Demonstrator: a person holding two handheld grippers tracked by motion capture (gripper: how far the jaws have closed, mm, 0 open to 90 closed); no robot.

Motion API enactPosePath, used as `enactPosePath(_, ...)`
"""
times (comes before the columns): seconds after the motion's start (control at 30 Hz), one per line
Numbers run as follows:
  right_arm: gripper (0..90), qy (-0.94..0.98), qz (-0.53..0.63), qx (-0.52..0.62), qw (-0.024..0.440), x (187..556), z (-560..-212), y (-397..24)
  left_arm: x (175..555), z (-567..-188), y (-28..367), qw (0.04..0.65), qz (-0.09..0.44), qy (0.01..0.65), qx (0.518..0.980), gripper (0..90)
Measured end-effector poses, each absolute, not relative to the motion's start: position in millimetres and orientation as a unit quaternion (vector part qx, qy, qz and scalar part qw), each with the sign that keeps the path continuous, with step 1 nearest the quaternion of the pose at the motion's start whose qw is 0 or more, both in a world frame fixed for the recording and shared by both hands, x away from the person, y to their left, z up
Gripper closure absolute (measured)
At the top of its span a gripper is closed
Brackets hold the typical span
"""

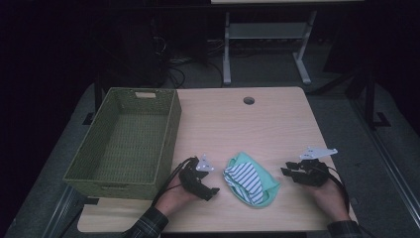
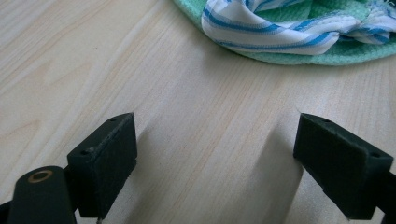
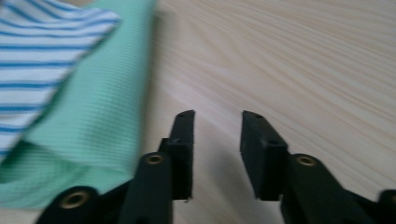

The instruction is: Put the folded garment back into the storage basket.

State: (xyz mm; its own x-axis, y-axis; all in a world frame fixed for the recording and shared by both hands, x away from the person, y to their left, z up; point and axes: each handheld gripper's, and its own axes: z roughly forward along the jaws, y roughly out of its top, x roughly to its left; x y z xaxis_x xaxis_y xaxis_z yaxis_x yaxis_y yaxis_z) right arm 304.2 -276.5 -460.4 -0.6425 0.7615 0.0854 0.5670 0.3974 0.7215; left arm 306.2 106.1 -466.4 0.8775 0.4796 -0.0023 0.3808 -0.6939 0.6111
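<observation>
- Lying near the front edge of the surface point(image 1: 277, 119), about midway between its left and right edges, are two cloths bundled together: one green cloth point(image 1: 265, 191) underneath and one white cloth with blue stripes point(image 1: 245, 181) crumpled on top of it.
- One green woven basket point(image 1: 126, 141) stands along the left edge of the surface, its near end reaching toward the front left corner; nothing shows inside it, and one cut-out handle sits in its far wall.
- One round hole point(image 1: 248, 100) is cut through the surface close to the back edge.
- Two claws are in play, one in each hand, both low over the front part of the surface.
- The left claw point(image 1: 210, 191) sits between the basket and the cloths, just beside the cloths without touching them; in the left gripper view its jaws stand wide apart over bare wood, released and holding nothing, with the striped cloth point(image 2: 285, 25) and green cloth point(image 2: 327, 56) beyond the tips.
- The right claw point(image 1: 287, 172) sits toward the front right corner, pointing at the cloths from the right and near them; in the right gripper view its jaws are parted by a narrow gap, released with only wood between them, and the green cloth point(image 3: 102, 116) lies just to one side of the jaws.
- Two sleeves in a dark check pattern show at the front edge, one behind each hand.
</observation>
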Motion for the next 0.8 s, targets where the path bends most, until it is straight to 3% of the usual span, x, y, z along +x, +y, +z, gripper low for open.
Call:
enactPosePath(0.3,36.2,0.812,0.351,0.438,0.161,313.8,-475.0,-288.2,307.1,-465.7,104.6,0.310,0.079,0.236,0.918,12.8)
enactPosePath(0.8,21.6,0.802,0.357,0.443,0.179,314.2,-481.8,-290.5,303.2,-443.5,89.7,0.335,0.056,0.234,0.911,13.7)
